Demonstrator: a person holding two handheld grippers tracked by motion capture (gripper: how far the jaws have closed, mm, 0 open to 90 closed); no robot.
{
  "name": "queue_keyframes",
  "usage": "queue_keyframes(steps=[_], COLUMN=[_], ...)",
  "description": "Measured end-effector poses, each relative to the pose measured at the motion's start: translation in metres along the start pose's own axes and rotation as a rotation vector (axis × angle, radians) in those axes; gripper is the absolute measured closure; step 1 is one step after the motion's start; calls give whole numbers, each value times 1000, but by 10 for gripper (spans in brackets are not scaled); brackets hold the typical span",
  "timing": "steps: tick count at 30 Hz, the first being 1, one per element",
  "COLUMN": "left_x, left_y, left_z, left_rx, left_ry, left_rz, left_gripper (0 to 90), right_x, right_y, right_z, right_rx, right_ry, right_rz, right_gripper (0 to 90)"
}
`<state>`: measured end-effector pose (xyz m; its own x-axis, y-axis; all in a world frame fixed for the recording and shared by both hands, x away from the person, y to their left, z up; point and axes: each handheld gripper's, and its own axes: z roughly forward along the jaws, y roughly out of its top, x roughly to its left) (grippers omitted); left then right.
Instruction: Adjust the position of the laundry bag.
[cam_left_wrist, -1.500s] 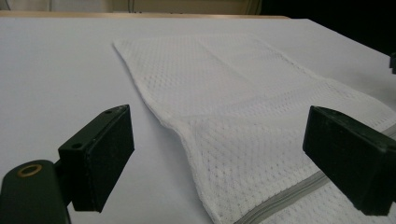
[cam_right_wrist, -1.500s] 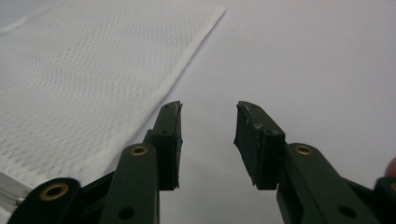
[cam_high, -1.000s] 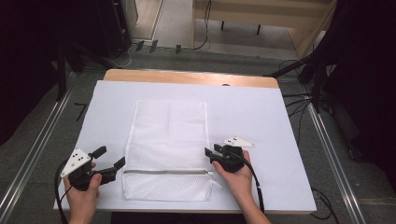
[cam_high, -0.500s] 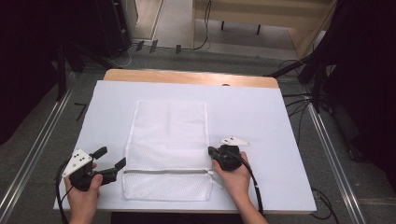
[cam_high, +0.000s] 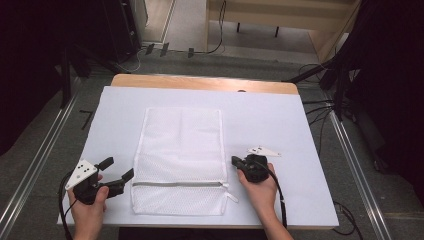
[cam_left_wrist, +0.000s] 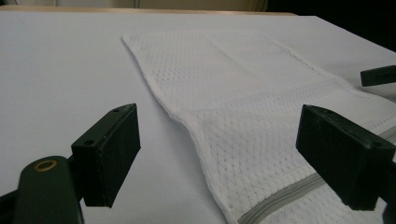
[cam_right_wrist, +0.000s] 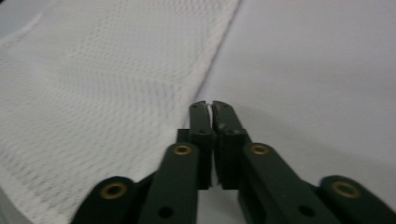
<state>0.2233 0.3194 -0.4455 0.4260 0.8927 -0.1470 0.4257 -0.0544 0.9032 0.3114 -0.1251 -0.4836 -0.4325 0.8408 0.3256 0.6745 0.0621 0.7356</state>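
White mesh bag (cam_high: 179, 160) is lying flat at centre frame on the white table (cam_high: 280, 125), its grey zipper (cam_high: 177, 184) running across near the lower edge. Right gripper (cam_high: 234, 161) is sitting at the bag's right edge, jaws together after closing and reopening a trace; whether mesh is pinched, cannot tell. Left gripper (cam_high: 117, 170), lower left, is hovering with jaws wide apart beside the bag's left edge.

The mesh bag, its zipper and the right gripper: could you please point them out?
mesh bag (cam_high: 180, 145), high view, middle of the white mesh.
zipper (cam_high: 175, 184), high view, middle of the grey strip.
right gripper (cam_right_wrist: 208, 106), right gripper view, between the closed fingertips.
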Motion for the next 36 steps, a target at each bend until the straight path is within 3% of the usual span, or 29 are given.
queue_keyframes(steps=[3,4,5,12,14,16,18,20,28,36], left_x=[-1,-1,-1,-1,-1,-1,-1,-1,0,0], left_y=[0,0,0,-1,-1,-1,-1,-1,-2,-2], left_z=[1,1,1,1,2,2,2,2,0,-1], left_rx=[5,5,6,10,11,11,13,13,9,14], left_ry=[-2,-2,-2,-3,-3,-4,-5,-4,-3,-6], left_rz=[5,5,8,4,3,3,1,0,-1,2], left_gripper=[135,135,135,135,135,135,135,135,135,135], right_x=[5,5,10,22,23,26,29,28,27,9], right_y=[1,1,1,3,5,5,5,5,3,4], right_z=[3,3,6,20,22,24,25,25,21,11], right_rx=[-10,-10,-10,2,0,3,7,12,1,5], right_ry=[26,26,13,-19,-27,-47,-60,-43,-55,-76], right_rz=[3,3,-13,-58,-43,-59,-79,-86,-99,-83], right_gripper=[751,751,685,634,655,697,795,890,900,900])
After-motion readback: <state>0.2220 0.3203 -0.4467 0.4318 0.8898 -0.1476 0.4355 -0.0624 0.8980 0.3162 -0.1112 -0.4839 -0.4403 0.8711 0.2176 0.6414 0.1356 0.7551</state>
